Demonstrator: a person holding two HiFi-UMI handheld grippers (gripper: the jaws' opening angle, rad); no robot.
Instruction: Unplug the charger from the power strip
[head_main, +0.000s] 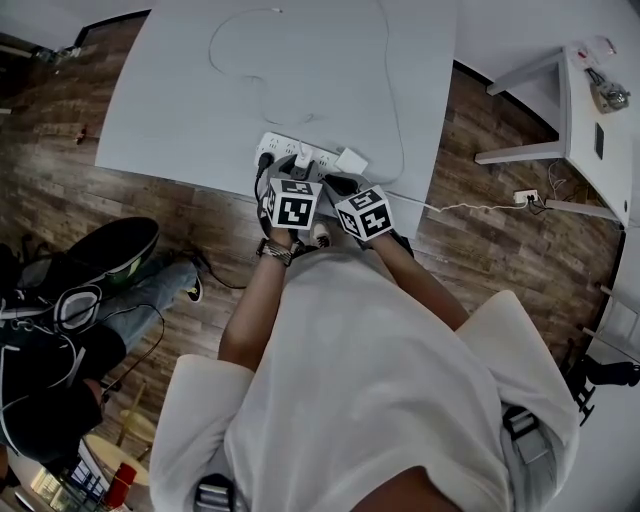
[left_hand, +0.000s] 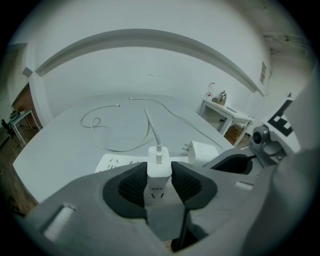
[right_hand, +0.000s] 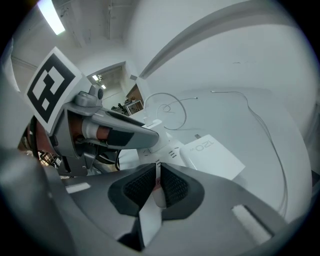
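**Left tool clamped on charger, charger plugged into the strip**

Wood floor (head_main: 60, 190) under everything. The white table (head_main: 180, 90) stretches away ahead of both tools, w/ a smaller side table (head_main: 590, 110) well off to the right of the right tool.

Left tool (left_hand: 159, 172) and right tool (right_hand: 158, 172) sit side by side at the table's near edge, both angled down, marker cubes nearly touching.

Power strip (left_hand: 117, 162), white, lies flat directly under both tools' tips and runs out to the left of the left tool.

A loose white adapter (right_hand: 212, 155) lies flat on the table just ahead-right of the right tool and just right of the left tool's tips, prongs showing, not plugged in.

Charger (left_hand: 159, 162): small white block, upright, seated in the strip, squarely btwn the left tool's jaws. Both ribbed pads press its sides, so the left tool is gripping it.

Right tool: jaws drawn together w/ only a thin slit btwn the pads, tips down over the strip just right of the left tool. Nothing clearly gripped.

Thin white cable (left_hand: 150, 125) leaves the charger's top, runs straight ahead of the left tool, then loops off to the left across the table.
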